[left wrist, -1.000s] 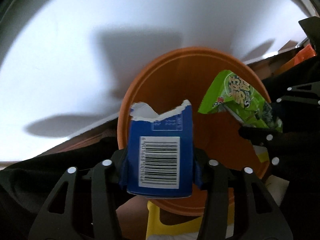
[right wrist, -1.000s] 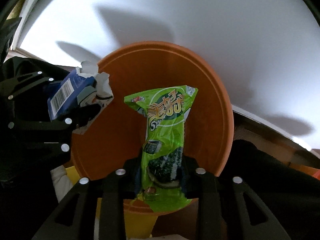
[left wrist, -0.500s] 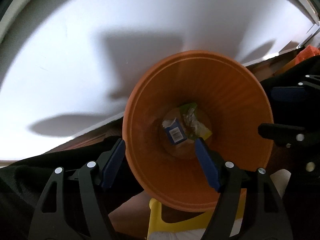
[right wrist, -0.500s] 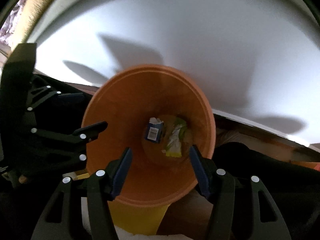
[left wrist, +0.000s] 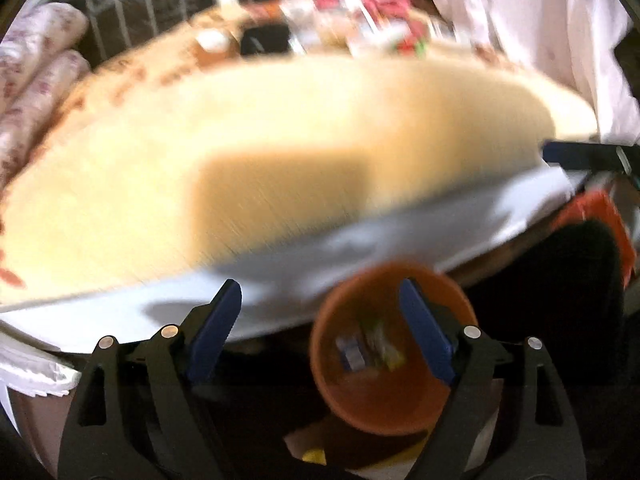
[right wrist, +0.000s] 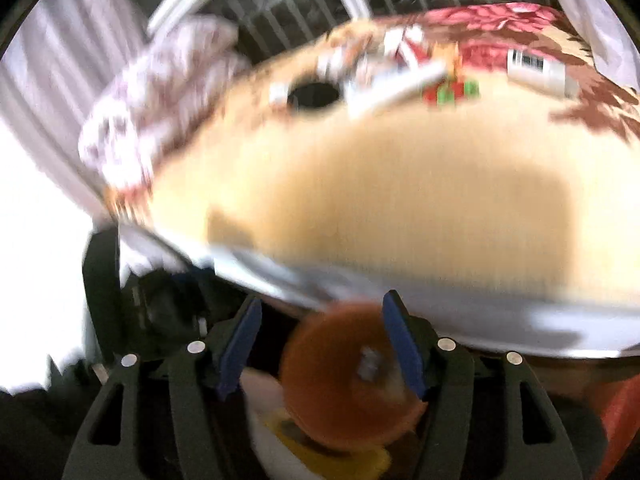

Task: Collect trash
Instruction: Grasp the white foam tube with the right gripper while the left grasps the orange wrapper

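Observation:
An orange bin [left wrist: 384,396] stands on the floor below the table edge; it also shows in the right wrist view [right wrist: 336,412]. A blue carton [left wrist: 350,354] and a green wrapper [left wrist: 384,350] lie at its bottom. My left gripper [left wrist: 320,320] is open and empty above the bin. My right gripper [right wrist: 322,336] is open and empty above the bin too. More trash [left wrist: 384,36] lies at the table's far end, blurred; in the right wrist view it shows as packets [right wrist: 400,68].
A tan table [left wrist: 280,140] with a white edge fills both views. A dark round object [right wrist: 314,96] sits on it. Rolled floral fabric [left wrist: 32,72] lies at the far left. A white cloth [left wrist: 540,20] hangs at the right. A window grille is behind.
Both grippers let go of the blue carton and green wrapper, which fell into the bin. Both then rose and tilted up, bringing the table top into view.

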`<action>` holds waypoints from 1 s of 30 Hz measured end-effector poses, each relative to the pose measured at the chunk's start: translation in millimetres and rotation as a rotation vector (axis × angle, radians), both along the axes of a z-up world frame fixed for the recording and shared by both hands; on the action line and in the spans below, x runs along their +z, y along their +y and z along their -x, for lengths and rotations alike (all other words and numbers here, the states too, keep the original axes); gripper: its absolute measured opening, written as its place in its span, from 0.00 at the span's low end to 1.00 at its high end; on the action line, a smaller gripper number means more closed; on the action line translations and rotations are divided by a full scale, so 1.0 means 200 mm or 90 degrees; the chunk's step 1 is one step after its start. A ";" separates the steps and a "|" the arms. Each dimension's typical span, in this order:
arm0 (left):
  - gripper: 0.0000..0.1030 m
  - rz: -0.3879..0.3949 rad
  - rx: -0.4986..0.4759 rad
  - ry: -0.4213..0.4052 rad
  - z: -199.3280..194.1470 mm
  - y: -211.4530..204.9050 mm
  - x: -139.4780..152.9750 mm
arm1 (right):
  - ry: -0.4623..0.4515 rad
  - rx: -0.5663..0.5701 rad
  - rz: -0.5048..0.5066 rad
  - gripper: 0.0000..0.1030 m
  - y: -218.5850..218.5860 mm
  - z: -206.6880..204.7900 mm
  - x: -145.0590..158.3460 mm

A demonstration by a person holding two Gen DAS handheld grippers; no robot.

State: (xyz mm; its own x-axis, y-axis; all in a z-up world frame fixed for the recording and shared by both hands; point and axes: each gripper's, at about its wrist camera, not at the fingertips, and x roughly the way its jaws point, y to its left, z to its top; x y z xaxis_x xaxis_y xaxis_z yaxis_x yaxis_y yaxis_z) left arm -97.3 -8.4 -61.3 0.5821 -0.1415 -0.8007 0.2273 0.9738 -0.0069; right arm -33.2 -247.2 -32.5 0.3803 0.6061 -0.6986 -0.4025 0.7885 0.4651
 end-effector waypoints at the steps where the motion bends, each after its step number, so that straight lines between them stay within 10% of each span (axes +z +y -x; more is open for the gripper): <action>1: 0.77 0.004 0.012 -0.014 -0.01 0.01 0.04 | 0.002 -0.011 -0.024 0.60 0.01 -0.09 0.02; 14: 0.77 0.005 0.036 -0.067 -0.07 0.07 0.15 | 0.178 -0.187 -0.179 0.51 0.13 -0.90 -0.09; 17: 0.77 0.016 0.035 -0.067 -0.13 0.08 0.18 | 0.178 -0.189 -0.177 0.27 0.14 -0.96 -0.12; 30: 0.87 0.075 0.050 -0.061 -0.94 -0.07 0.49 | 0.001 -0.167 -0.194 0.20 -0.11 -0.44 0.12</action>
State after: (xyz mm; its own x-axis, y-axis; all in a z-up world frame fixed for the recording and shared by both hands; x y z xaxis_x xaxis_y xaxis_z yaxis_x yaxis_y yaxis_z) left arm 90.7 -22.7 35.8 0.6679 -0.1823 -0.7216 0.1561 0.9823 -0.1038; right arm 54.3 -270.0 -7.5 0.5490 0.6682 -0.5020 -0.2055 0.6901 0.6939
